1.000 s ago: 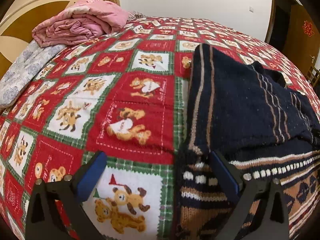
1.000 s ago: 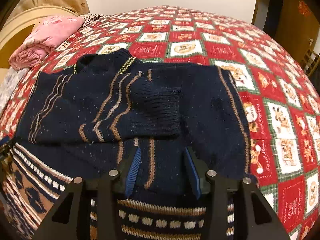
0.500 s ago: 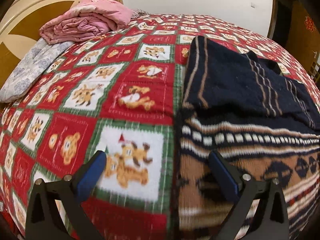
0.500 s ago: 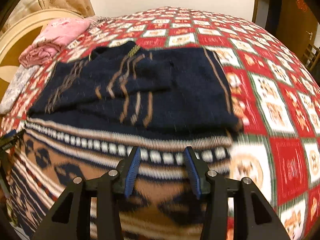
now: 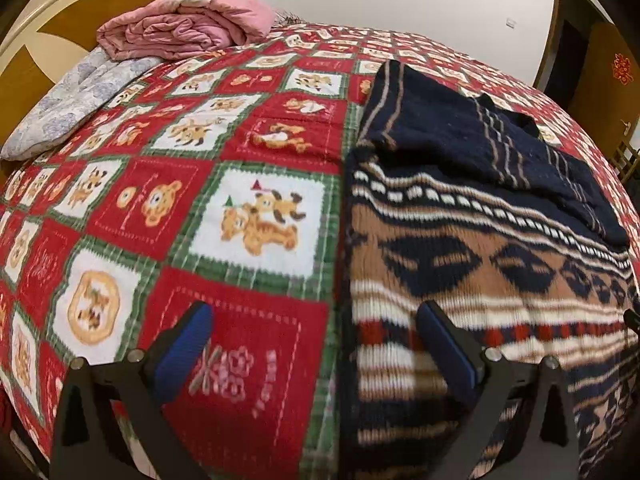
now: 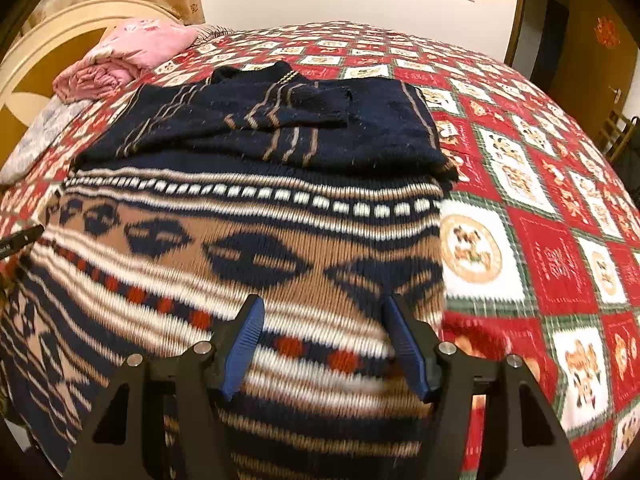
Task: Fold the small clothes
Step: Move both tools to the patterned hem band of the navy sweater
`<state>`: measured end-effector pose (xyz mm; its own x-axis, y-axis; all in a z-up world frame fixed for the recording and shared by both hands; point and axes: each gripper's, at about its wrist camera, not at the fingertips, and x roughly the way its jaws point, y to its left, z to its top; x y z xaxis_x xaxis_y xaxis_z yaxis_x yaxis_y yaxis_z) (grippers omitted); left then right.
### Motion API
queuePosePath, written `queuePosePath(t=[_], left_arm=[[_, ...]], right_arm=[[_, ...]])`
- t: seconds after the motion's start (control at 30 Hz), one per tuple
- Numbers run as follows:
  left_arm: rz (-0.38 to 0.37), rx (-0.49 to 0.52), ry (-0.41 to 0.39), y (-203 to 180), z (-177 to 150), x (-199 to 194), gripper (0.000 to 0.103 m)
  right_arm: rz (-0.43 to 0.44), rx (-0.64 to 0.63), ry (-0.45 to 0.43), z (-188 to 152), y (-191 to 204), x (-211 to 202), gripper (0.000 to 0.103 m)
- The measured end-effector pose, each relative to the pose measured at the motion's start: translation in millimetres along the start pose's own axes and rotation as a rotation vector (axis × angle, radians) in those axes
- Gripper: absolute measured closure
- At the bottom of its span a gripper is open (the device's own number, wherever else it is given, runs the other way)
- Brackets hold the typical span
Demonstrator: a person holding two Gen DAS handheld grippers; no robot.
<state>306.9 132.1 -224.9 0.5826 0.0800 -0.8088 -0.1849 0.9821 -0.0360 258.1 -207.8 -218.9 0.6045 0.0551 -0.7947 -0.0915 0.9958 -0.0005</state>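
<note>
A knitted sweater (image 6: 256, 248) lies flat on the bed, navy at the top with brown, white and red patterned bands below; both sleeves are folded across its chest. It also shows in the left wrist view (image 5: 472, 264). My left gripper (image 5: 316, 344) is open and empty, above the sweater's left edge, one finger over the bedspread and one over the knit. My right gripper (image 6: 324, 344) is open and empty over the lower right part of the sweater. The left gripper's tip (image 6: 20, 240) shows at the left edge of the right wrist view.
The bed has a red, green and white bear-pattern bedspread (image 5: 160, 200). A folded pink quilt (image 5: 188, 20) and a grey floral pillow (image 5: 68, 108) lie by the headboard (image 5: 48, 28). A wooden door (image 6: 592, 40) stands at the far right.
Both grippers have drawn back toward the sweater's lower hem, so more of the patterned bands now shows. Both stay open; the sweater has not moved.
</note>
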Motion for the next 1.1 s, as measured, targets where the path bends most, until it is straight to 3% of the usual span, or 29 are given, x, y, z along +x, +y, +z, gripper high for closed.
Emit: queuePosePath(t=[0.47, 0.67, 0.87, 0.93, 1.0, 1.1], left_arm=[[-0.073, -0.011, -0.021, 6.5, -61.2, -47.5, 0.000], [-0.080, 0.025, -0.018, 3.5, -93.2, -64.4, 0.000], [-0.128, 0.020, 0.002, -0.7, -115.3, -84.3, 0.000], [-0.153, 0.037, 0.015, -4.5, -124.7, -90.5, 0.002], [-0.175, 0.043, 0.034, -6.7, -131.8, -93.5, 0.010], [-0.211, 0.042, 0.067, -8.0, -141.4, -95.8, 0.017]], right_arm=[[0.039, 0.063, -0.049, -63.1, -6.3, -55.5, 0.039], [0.030, 0.088, -0.024, -87.4, -13.4, -64.5, 0.039], [0.089, 0.145, -0.034, -117.7, -17.9, -88.0, 0.039], [0.106, 0.159, -0.023, -131.0, -19.5, -96.5, 0.039], [0.115, 0.171, -0.020, -143.0, -22.0, -103.7, 0.041], [0.150, 0.205, -0.001, -160.9, -26.9, -112.2, 0.051]])
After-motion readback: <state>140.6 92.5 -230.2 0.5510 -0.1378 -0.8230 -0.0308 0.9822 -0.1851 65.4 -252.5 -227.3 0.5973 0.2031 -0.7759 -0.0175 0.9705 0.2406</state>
